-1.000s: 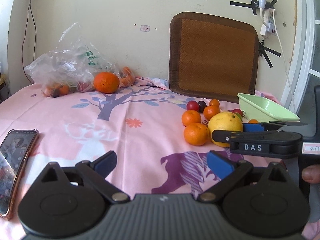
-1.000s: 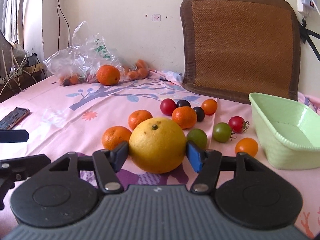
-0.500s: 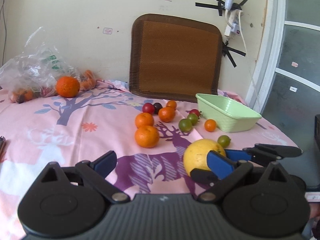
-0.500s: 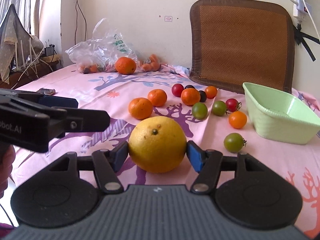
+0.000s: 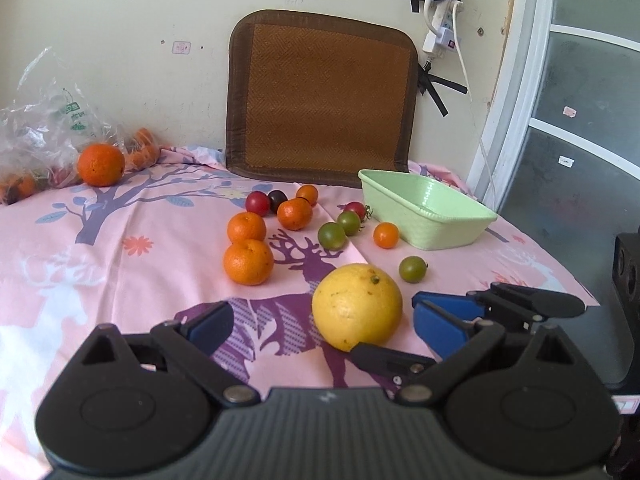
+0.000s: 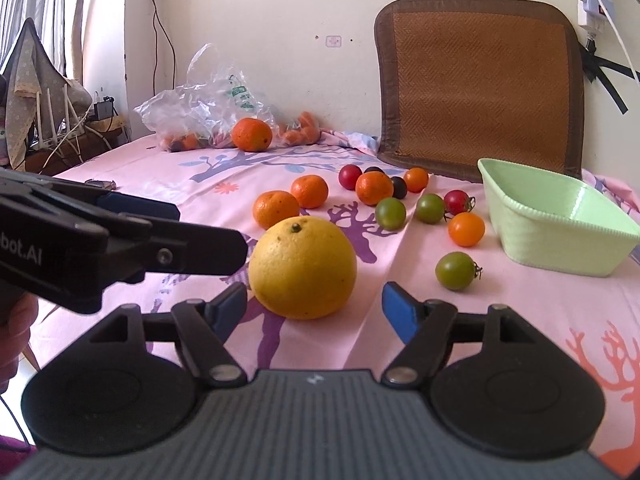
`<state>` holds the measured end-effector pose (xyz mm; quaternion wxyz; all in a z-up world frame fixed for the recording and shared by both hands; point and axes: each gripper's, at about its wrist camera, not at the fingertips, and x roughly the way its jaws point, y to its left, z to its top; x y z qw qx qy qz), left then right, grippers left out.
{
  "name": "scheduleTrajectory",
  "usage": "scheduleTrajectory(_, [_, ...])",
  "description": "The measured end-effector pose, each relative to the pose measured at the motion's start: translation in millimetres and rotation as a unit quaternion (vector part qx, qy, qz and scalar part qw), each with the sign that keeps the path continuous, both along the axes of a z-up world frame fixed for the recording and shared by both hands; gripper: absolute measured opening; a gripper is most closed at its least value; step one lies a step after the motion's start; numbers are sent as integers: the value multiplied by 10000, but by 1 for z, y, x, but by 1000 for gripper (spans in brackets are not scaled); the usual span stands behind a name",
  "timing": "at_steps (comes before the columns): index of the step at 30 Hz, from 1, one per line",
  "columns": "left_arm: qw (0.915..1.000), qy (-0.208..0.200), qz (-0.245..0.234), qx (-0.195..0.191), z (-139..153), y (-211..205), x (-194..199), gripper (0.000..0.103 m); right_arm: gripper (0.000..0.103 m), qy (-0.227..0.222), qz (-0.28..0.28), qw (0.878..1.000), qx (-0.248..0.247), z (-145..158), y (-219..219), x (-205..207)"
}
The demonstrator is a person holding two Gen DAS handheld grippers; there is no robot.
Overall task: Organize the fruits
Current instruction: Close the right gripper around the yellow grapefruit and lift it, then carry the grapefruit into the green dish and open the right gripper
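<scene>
The pink tree-and-deer-print cloth (image 6: 520, 300) covers the bench. On it, ahead of the right claw (image 6: 315, 308), sits the pale green plastic basket (image 6: 560, 240), off to that claw's right. The large round yellow citrus fruit (image 6: 303, 268) rests on the cloth just beyond the right claw's blue pads, which stand wide and clear of it. The left claw (image 5: 324, 322), also spread wide and holding nothing, has the fruit (image 5: 357, 306) just ahead, nearer its right finger. A small green tomato (image 6: 456, 271) lies beyond the right claw's right pad.
</scene>
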<state>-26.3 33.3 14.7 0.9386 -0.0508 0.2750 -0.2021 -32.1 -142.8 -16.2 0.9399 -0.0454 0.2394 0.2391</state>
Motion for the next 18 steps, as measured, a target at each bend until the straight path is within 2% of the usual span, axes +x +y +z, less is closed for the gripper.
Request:
scheduleTrajectory(8, [9998, 188, -58, 78, 1, -8, 22, 97, 77, -150, 411, 9987, -273, 0, 9, 7])
scheduleTrajectory(11, [9993, 327, -136, 150, -5, -18, 31, 86, 77, -170, 516, 9975, -452, -1, 13, 12])
scheduleTrajectory(13, [9985, 504, -225, 58, -10, -21, 40, 87, 77, -179, 583, 9966, -551, -4, 15, 18])
scheduleTrajectory(14, [9977, 611, -290, -38, -13, -22, 44, 84, 74, -141, 614, 9962, -595, -6, 16, 21])
scheduleTrajectory(15, [9966, 713, -384, -147, -15, -23, 48, 78, 67, -138, 594, 9963, -609, -6, 15, 24])
scheduleTrajectory(16, [9953, 802, -482, -244, -15, -26, 50, 64, 67, -129, 590, 9968, -522, -5, 13, 25])
scheduleTrajectory(18, [9969, 697, -366, -98, -9, -35, 49, 64, 66, -235, 493, 9979, -355, 0, 5, 27])
